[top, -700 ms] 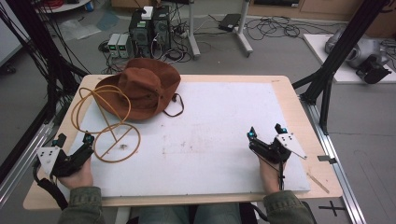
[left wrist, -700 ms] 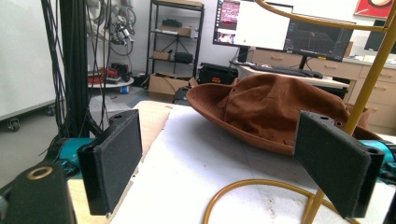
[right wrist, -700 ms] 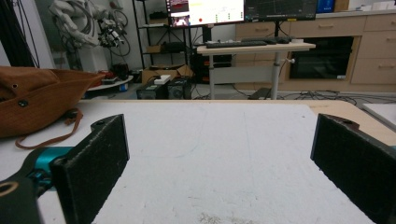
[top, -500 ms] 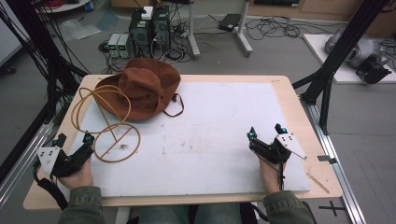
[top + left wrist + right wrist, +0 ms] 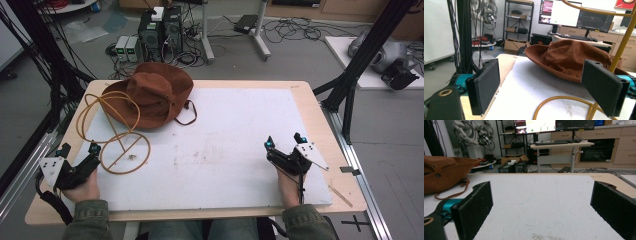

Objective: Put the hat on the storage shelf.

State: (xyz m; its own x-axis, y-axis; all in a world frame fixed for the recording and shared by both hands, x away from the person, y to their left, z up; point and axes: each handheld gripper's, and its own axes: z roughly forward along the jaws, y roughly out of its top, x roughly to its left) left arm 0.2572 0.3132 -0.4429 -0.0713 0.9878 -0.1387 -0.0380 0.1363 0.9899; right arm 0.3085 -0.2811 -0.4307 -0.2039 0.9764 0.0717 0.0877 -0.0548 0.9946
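Far left, the left gripper [image 5: 77, 151] rests at the table's [image 5: 310, 107] near corner, jaws wide and empty, with the wire hat stand's [image 5: 120, 145] round base ring just beside its tips and the thin yellow rod curving up toward the hat. Behind it sits the brown hat [image 5: 150, 95], soft suede, floppy brim, a thin cord trailing on the white mat [image 5: 235, 140]. Over right, the right gripper [image 5: 285, 141] lies well apart, jaws spread wide, nothing between its black textured pads
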